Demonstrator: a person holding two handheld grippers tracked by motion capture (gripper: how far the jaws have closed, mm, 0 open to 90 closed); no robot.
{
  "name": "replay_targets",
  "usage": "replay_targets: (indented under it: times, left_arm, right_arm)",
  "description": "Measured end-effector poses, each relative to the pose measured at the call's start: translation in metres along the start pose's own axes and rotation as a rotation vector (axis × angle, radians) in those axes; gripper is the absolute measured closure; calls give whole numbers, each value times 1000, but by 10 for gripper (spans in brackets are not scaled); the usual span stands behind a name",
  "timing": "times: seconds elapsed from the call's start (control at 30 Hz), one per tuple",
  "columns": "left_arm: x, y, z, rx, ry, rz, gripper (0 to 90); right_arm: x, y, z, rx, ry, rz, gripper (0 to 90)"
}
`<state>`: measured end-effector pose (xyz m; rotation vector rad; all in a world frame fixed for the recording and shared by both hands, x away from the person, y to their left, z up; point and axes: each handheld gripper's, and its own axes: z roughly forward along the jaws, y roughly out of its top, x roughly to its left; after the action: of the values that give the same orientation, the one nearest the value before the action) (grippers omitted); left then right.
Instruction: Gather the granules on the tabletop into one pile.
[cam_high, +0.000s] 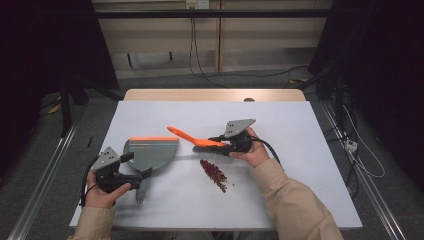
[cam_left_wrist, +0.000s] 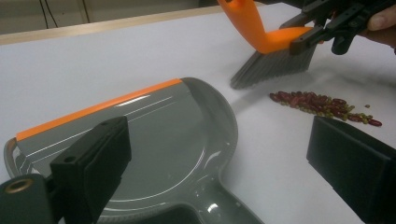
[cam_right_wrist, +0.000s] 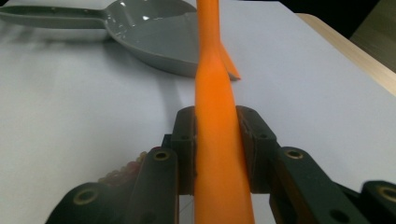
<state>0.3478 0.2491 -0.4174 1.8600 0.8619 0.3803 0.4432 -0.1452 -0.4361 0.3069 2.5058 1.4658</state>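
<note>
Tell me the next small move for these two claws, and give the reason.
Probably close the left claw on the dustpan handle: its jaws stand open on either side of it. The right claw already clamps the brush, whose bristles hang just behind the beans, and the pan lies loose with its orange lip turned away from them.

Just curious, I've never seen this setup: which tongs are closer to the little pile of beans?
Right. The right tongs hold the brush just above the beans; the left tongs sit across the dustpan.
</note>
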Motion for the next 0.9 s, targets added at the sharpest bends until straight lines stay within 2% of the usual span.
replay_targets:
  times: [0.4, 0.53, 0.9]
  left_arm:
    - [0, 0, -1, -6, 2, -4, 64]
    - [0, 0, 0, -1, 0, -2, 64]
    - [-1, 1, 0, -1, -1, 5, 64]
  right_arm:
    - [10, 1, -2, 27, 62, -49, 704]
    - [16, 1, -5, 28, 86, -50, 704]
    - [30, -2, -14, 19, 113, -42, 703]
